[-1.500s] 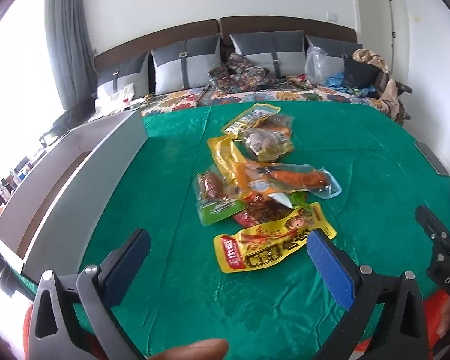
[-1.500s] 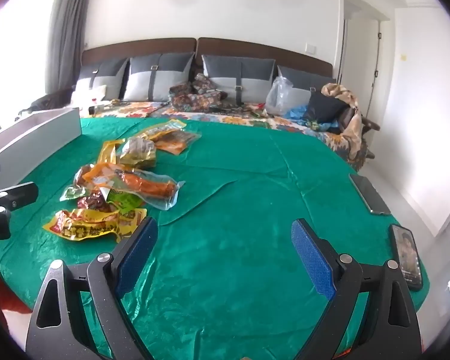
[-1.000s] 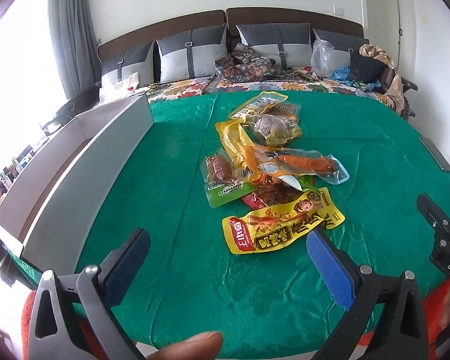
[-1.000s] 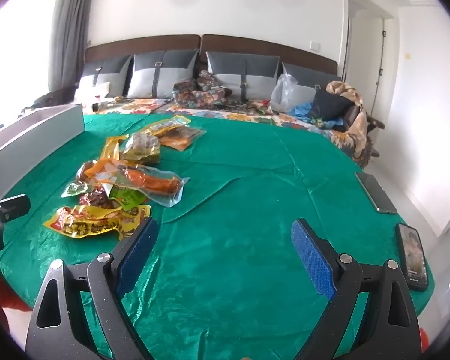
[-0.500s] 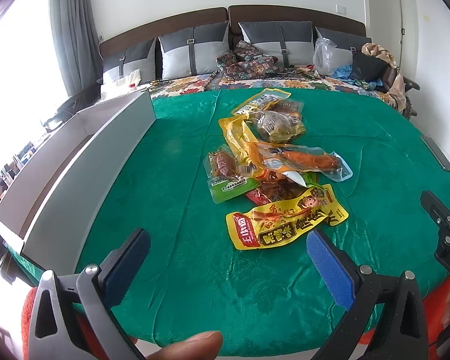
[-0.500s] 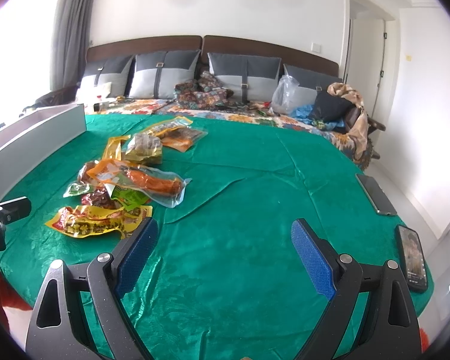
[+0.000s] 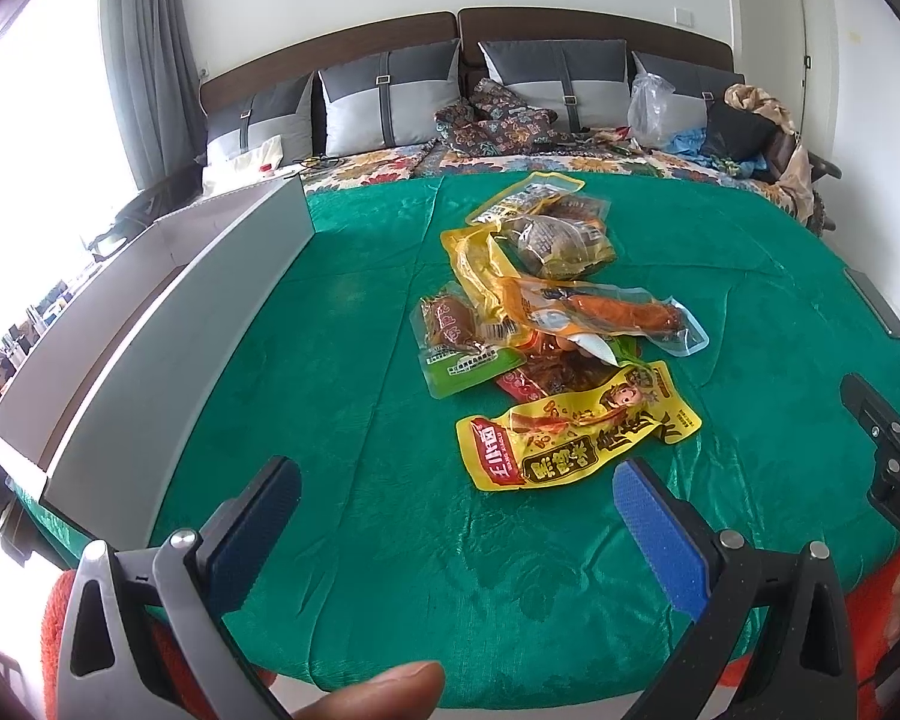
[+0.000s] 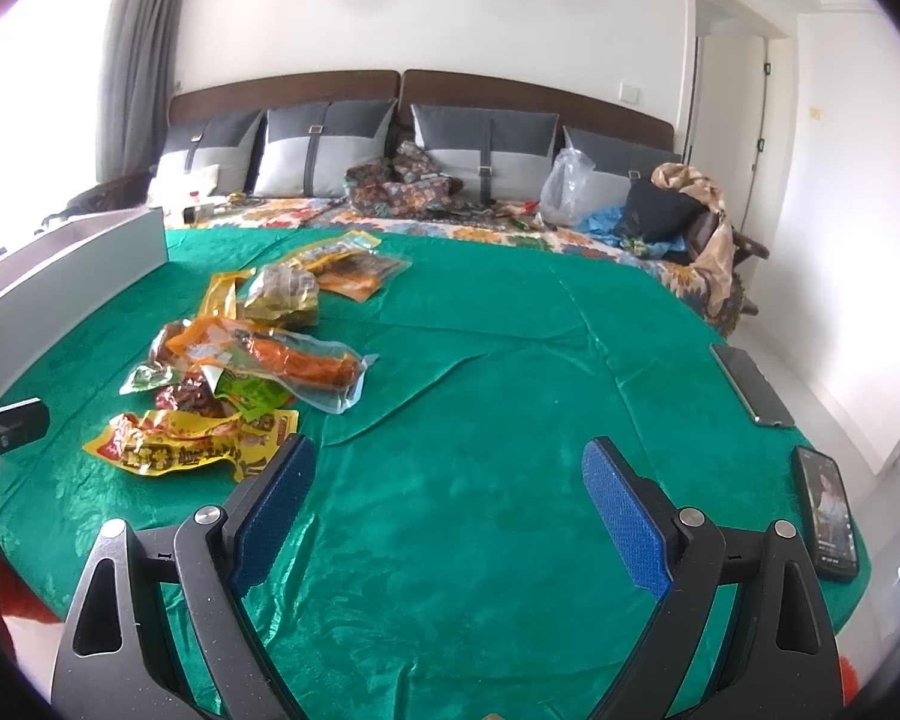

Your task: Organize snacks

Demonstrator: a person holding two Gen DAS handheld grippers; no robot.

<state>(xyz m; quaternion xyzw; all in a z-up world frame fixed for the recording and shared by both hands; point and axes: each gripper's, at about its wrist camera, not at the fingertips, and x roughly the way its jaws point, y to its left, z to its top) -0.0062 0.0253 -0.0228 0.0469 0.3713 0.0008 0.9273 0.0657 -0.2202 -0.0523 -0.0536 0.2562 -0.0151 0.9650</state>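
Several snack packets lie in a loose pile on the green tablecloth [image 7: 342, 372]. Nearest is a yellow packet [image 7: 576, 435] [image 8: 192, 441]. Behind it lie a green-edged sausage packet [image 7: 459, 348], a clear packet with an orange sausage [image 7: 606, 315] [image 8: 294, 360] and more yellow packets [image 7: 540, 222] at the far end. A long white box [image 7: 168, 324] [image 8: 60, 282] stands open along the left side. My left gripper [image 7: 456, 492] hangs open over the near table edge, just short of the yellow packet. Open too and holding nothing, my right gripper [image 8: 447, 474] hovers to the right of the pile.
Two phones [image 8: 750, 384] [image 8: 825, 513] lie at the table's right edge. A bed with grey pillows [image 7: 390, 96] and a plastic bag [image 8: 564, 186] stands beyond the table. A fingertip [image 7: 378, 690] shows at the bottom of the left wrist view.
Both grippers have crept forward and risen a little toward the pile, so the packets sit slightly nearer and lower in view. Both stayed open. The snacks have not moved.
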